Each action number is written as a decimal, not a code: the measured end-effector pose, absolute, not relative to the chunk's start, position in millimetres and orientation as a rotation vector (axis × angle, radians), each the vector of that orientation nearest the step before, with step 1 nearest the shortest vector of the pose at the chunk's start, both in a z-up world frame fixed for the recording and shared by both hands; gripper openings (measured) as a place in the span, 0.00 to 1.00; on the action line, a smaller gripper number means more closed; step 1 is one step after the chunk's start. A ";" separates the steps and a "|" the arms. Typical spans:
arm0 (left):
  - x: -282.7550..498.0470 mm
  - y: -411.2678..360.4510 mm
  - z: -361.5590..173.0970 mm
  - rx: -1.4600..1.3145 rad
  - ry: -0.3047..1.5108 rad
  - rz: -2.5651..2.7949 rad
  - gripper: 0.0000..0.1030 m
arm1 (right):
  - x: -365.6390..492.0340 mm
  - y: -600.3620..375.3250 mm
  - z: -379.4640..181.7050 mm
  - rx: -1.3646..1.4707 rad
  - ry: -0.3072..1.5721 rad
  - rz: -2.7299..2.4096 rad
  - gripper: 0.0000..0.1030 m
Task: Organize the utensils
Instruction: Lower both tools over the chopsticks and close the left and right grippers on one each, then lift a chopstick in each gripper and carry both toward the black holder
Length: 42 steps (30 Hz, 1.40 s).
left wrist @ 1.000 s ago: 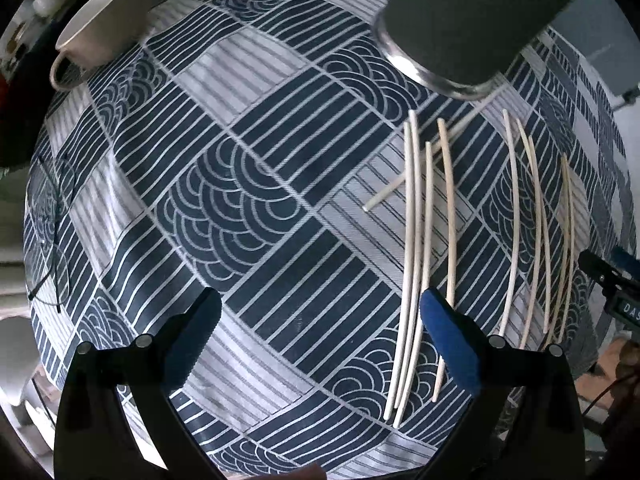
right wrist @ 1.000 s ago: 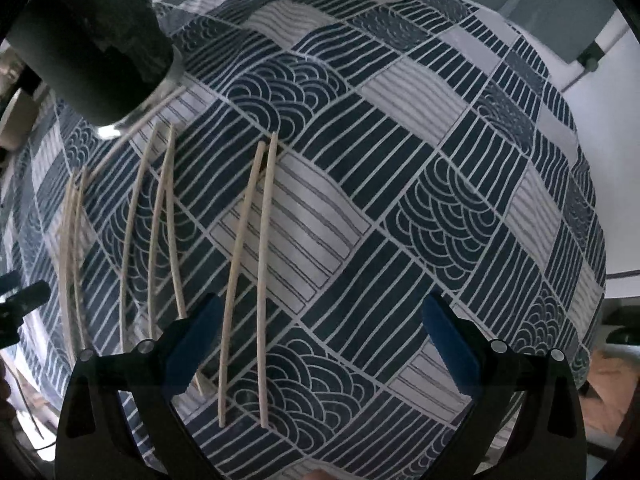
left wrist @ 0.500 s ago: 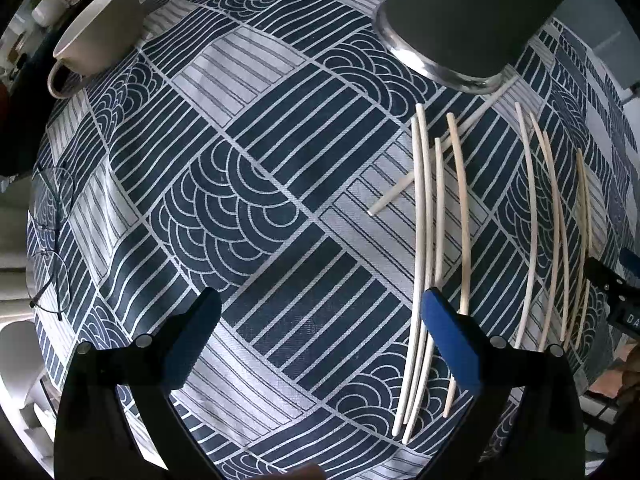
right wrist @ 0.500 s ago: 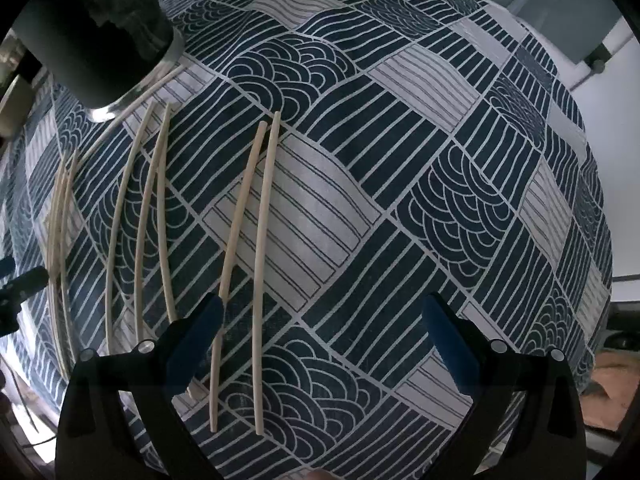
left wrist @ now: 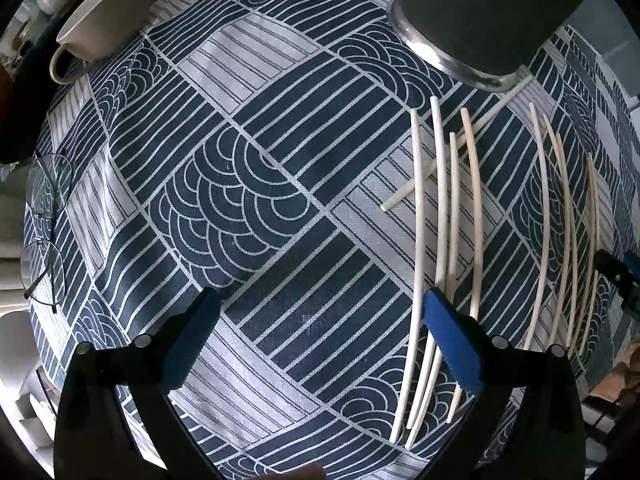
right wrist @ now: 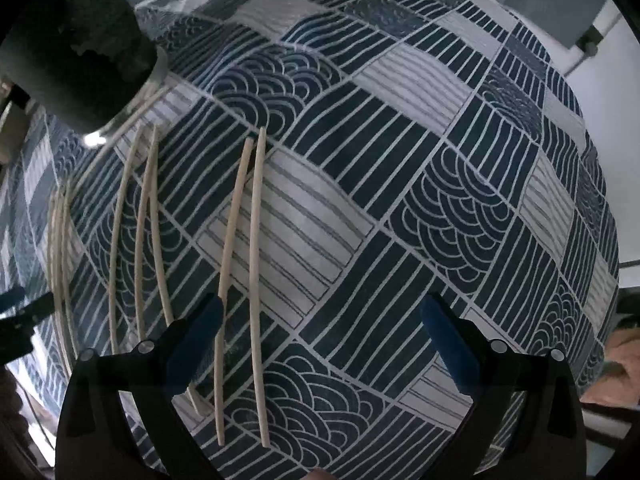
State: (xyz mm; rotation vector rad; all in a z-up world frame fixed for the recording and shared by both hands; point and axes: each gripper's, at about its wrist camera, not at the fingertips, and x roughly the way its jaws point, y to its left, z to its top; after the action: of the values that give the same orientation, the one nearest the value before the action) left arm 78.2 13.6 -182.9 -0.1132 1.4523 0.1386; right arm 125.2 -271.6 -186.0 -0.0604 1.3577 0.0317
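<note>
Patterned worktop still has every chopstick loose; dark holder waits, both your claws spread empty.

Home dining table: patterned tablecloth, mug (eyeglasses nearby).

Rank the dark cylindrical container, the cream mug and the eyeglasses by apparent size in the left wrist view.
1. Dark cylindrical container, largest, though cropped by the frame.
2. Cream mug.
3. Eyeglasses, smallest; they sit at the fisheye edge, so distortion makes their rank against the mug unsure.
</note>
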 end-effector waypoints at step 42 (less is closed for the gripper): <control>62.2 67.3 -148.0 -0.134 1.490 0.040 0.04 | 89.2 -316.9 -190.8 -0.012 1.413 0.124 0.04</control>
State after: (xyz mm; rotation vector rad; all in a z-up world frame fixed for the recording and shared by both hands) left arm 62.2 67.3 -148.0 -0.1341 1.4899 0.0402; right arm 89.2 -316.9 -190.8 -0.0123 1.4129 0.1244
